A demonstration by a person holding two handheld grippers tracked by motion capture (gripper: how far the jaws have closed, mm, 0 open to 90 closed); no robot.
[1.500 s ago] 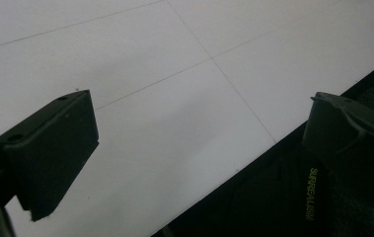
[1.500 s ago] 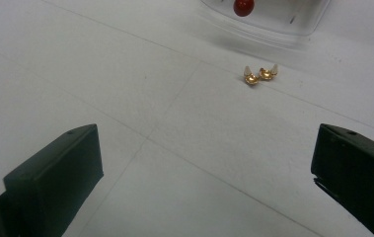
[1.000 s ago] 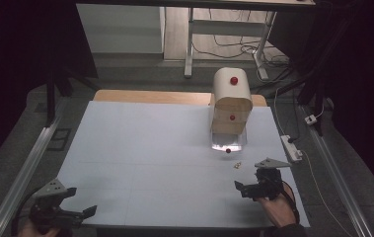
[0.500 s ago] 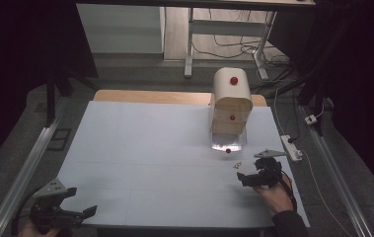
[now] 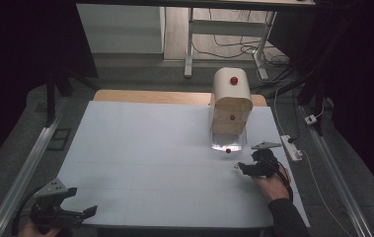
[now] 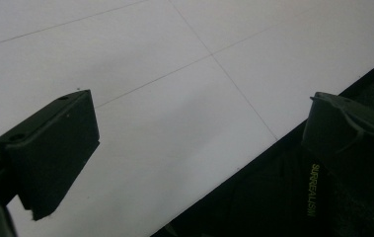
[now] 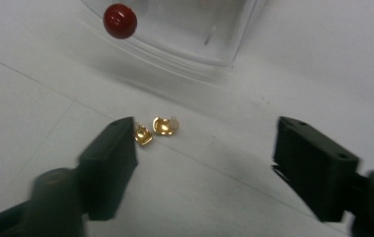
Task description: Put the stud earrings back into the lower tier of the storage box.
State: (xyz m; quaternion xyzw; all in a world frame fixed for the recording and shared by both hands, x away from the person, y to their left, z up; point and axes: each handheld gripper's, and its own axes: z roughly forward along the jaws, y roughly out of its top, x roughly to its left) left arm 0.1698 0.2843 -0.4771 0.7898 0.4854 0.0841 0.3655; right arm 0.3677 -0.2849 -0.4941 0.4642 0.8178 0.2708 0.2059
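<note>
Two small gold pieces lie side by side on the white mat, just in front of a clear pulled-out drawer with a red knob. In the high view they are a tiny speck at the tips of my right gripper. My right gripper points at them; its jaws have just been closing and still stand apart. The left fingertip is right beside one gold piece, and nothing is pressed between the pads. My left gripper rests open and empty at the mat's front left corner.
A cream drawer cabinet with red knobs stands at the back right of the mat, its bottom drawer pulled out. A white power strip lies off the right edge. Metal rails run along both sides.
My right gripper has moved forward toward the drawer and the gold pieces, and its jaws have narrowed. The left gripper has stayed where it was.
</note>
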